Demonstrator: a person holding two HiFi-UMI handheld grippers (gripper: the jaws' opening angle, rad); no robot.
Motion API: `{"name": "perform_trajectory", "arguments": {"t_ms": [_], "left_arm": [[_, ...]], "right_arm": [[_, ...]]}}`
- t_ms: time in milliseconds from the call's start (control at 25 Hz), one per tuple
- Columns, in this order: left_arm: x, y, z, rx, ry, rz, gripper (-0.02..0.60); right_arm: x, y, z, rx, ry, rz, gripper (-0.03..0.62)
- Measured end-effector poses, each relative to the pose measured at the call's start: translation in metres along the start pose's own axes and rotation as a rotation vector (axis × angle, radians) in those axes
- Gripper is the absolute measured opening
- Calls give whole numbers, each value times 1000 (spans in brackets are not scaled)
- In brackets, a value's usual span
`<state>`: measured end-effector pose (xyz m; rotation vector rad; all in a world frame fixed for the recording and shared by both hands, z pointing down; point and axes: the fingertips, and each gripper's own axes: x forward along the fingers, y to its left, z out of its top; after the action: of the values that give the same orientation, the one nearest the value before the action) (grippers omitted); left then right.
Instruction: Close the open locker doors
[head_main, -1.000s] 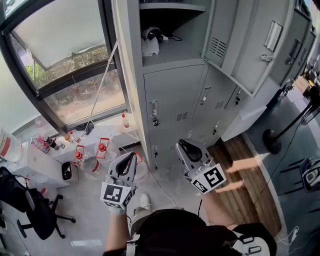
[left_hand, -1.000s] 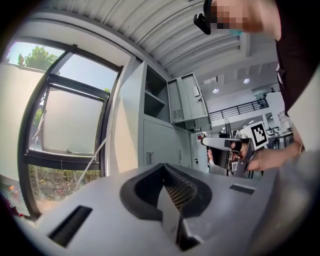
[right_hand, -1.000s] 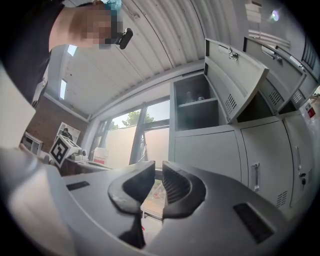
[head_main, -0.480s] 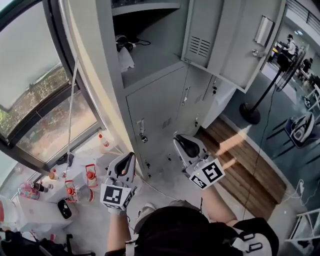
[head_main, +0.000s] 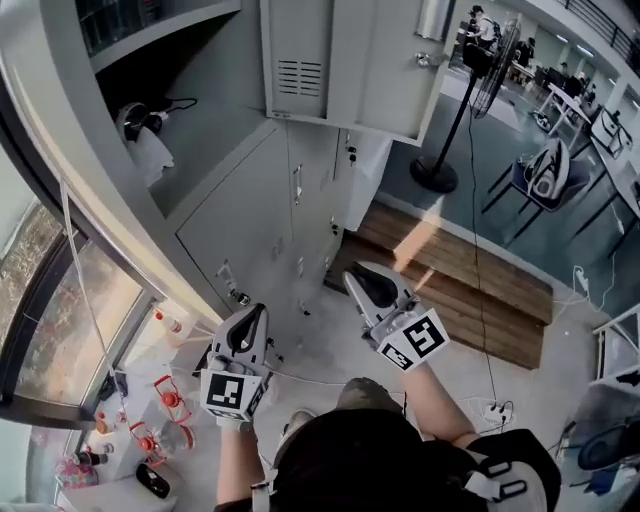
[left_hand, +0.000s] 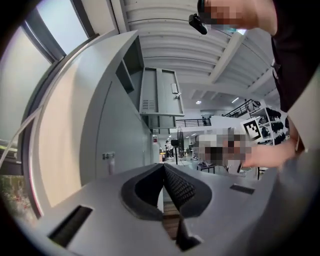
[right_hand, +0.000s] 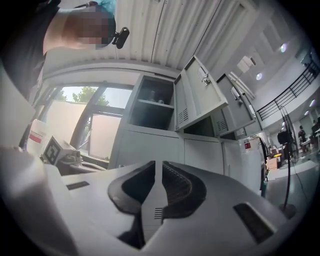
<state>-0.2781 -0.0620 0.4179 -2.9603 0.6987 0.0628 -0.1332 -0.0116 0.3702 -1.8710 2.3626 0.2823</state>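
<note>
A grey locker bank (head_main: 250, 210) runs from the left. Its upper compartment (head_main: 160, 110) stands open, with a dark cabled device and a white cloth (head_main: 150, 150) on its shelf. Two upper doors (head_main: 345, 60) hang swung out over the aisle; the right gripper view shows them (right_hand: 200, 95) beside the dark open compartment (right_hand: 152, 107). My left gripper (head_main: 258, 312) is shut and empty, held low before the closed lower doors. My right gripper (head_main: 360, 275) is shut too, empty, below the swung-out doors. Both point level toward the lockers and touch nothing.
A standing fan (head_main: 440, 165) is on the floor beyond the doors. A wooden platform (head_main: 450, 285) lies along the locker base. A window (head_main: 50, 300) and red-capped bottles (head_main: 165, 400) are at the left. A power strip (head_main: 490, 410) and cable lie at the right.
The head view has swung right along the lockers, so the window slid off to the left and the fan came in. Both grippers turned with it and stay shut.
</note>
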Motion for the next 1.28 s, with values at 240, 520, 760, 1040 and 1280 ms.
{"name": "perform_trajectory", "arguments": {"t_ms": [240, 520, 760, 1040, 1280], "left_arm": [[44, -28, 4, -23, 21, -95, 9], [87, -45, 7, -11, 17, -142, 9], [112, -47, 4, -11, 23, -126, 9], [129, -42, 4, 3, 38, -70, 9], [137, -33, 1, 8, 56, -8, 9]], "right_arm": [[-30, -42, 8, -8, 6, -97, 54], [-48, -90, 26, -11, -31, -154, 54], [-42, -130, 41, -12, -75, -155, 57], [-19, -167, 58, -14, -137, -115, 78], [9, -188, 71, -14, -187, -56, 91]]}}
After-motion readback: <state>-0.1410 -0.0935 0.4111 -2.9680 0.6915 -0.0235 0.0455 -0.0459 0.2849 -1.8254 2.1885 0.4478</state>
